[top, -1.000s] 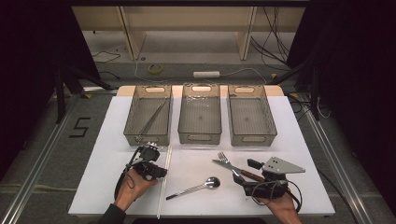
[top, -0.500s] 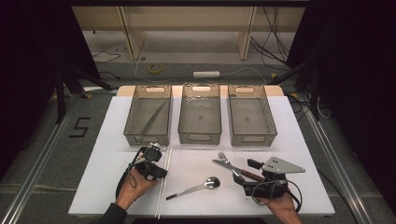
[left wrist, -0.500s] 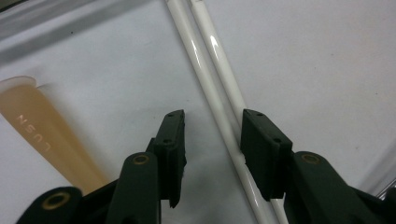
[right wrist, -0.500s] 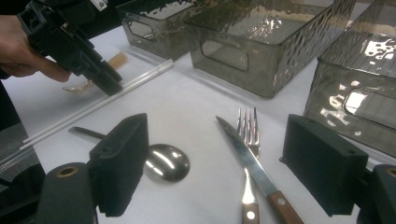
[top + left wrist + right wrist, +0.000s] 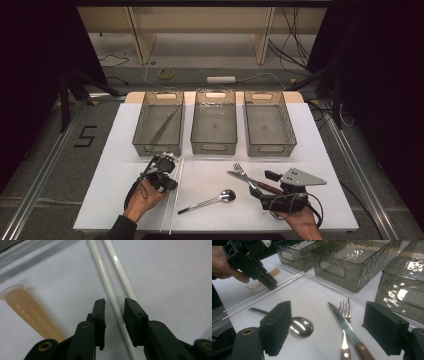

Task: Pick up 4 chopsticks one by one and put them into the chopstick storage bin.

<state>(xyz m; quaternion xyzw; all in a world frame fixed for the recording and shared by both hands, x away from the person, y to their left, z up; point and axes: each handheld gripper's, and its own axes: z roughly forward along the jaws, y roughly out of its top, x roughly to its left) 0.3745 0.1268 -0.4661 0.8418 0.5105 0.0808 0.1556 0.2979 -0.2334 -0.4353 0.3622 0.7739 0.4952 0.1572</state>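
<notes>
Left gripper [image 5: 114, 305] stood over the near chopstick [image 5: 110, 290] on the tabletop [image 5: 175, 277]; its jaws had just been closing and straddled it without pressing yet. The stick's long axis ran straight ahead between them. Right gripper [image 5: 332, 327] rested open, farther away.

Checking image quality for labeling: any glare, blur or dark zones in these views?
High view: surroundings dark, table evenly lit. Left gripper view: glare streak on the chopsticks, near jaws soft. Right gripper view: bright reflections on the bins and spoon, jaws blurred.
</notes>
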